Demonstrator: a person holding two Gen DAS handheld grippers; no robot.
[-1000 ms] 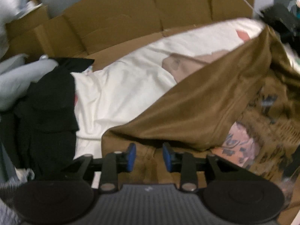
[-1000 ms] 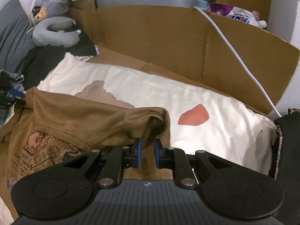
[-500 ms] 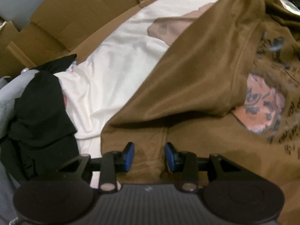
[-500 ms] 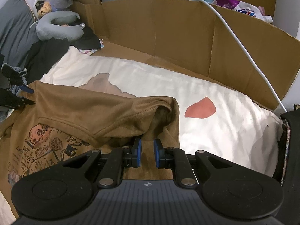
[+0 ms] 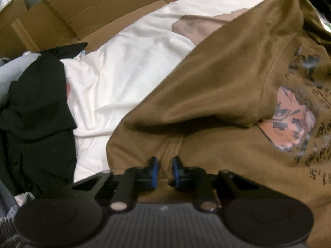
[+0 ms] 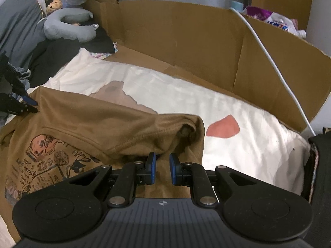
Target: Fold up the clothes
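A brown T-shirt point(image 5: 217, 86) with a printed picture lies on a white sheet point(image 5: 124, 78), its top part folded over the print. My left gripper point(image 5: 164, 171) is shut on a seam at the shirt's near-left edge. In the right wrist view the same brown T-shirt point(image 6: 93, 122) spreads out to the left, and my right gripper point(image 6: 162, 169) is shut on the fabric just under the folded-over sleeve. The left gripper's fingertips point(image 6: 31, 105) show at the shirt's far-left corner.
Cardboard walls point(image 6: 186, 41) ring the sheet at the back. Black clothes point(image 5: 35, 107) pile up at the left beside a grey neck pillow point(image 6: 68, 24). A white cable point(image 6: 269, 57) runs down the cardboard on the right. A dark item point(image 6: 320, 165) sits at the right edge.
The left gripper's pads have closed from wide apart onto the shirt's seam. The folded-over part of the shirt has dropped lower onto the print. The right gripper stays shut on the fabric.
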